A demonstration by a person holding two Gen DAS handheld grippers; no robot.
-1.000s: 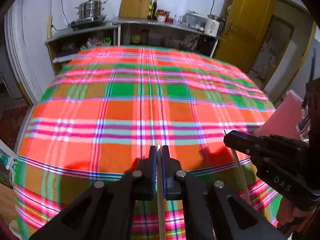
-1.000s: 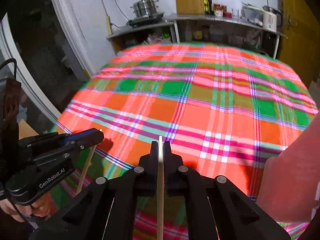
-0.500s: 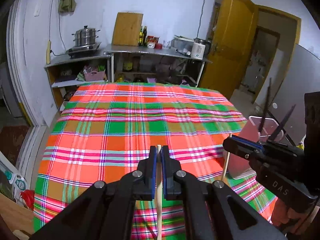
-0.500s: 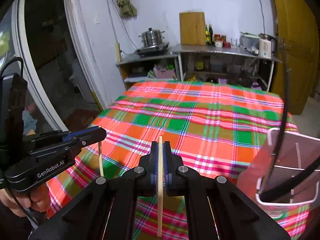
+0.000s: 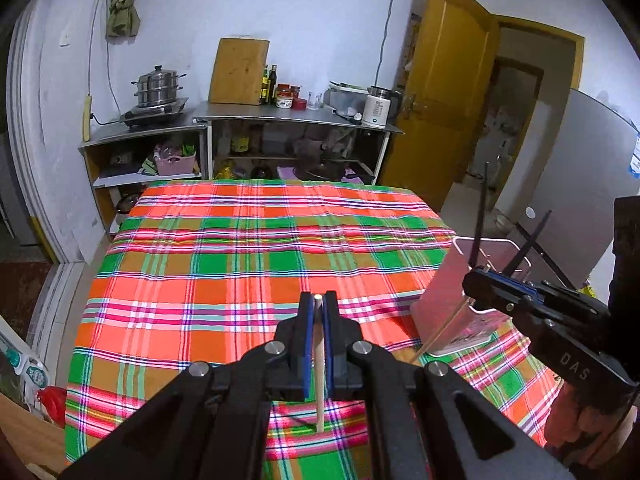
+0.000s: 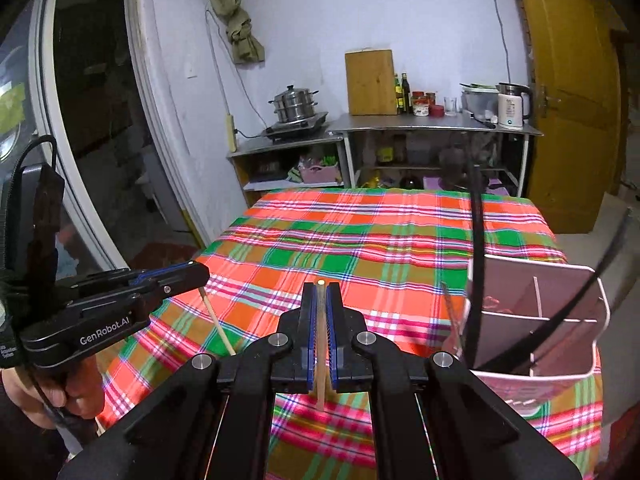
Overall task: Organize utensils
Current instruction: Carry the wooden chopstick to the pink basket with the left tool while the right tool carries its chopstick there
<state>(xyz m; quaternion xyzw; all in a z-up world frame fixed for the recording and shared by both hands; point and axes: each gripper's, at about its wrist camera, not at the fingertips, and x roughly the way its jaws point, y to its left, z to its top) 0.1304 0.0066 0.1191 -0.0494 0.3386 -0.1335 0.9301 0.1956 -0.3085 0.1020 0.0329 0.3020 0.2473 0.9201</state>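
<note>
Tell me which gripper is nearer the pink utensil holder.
Right. The right gripper holds its chopstick just in front of the pink utensil holder. The left gripper, with its own chopstick, sits farther off over the plaid cloth.

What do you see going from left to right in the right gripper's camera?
Left gripper with its chopstick → right gripper with its chopstick → black chopstick → pink holder.

Divided holder point(image 6: 560, 344) on table's point(image 5: 240, 280) right edge, shelves point(image 5: 248, 136) behind.
</note>
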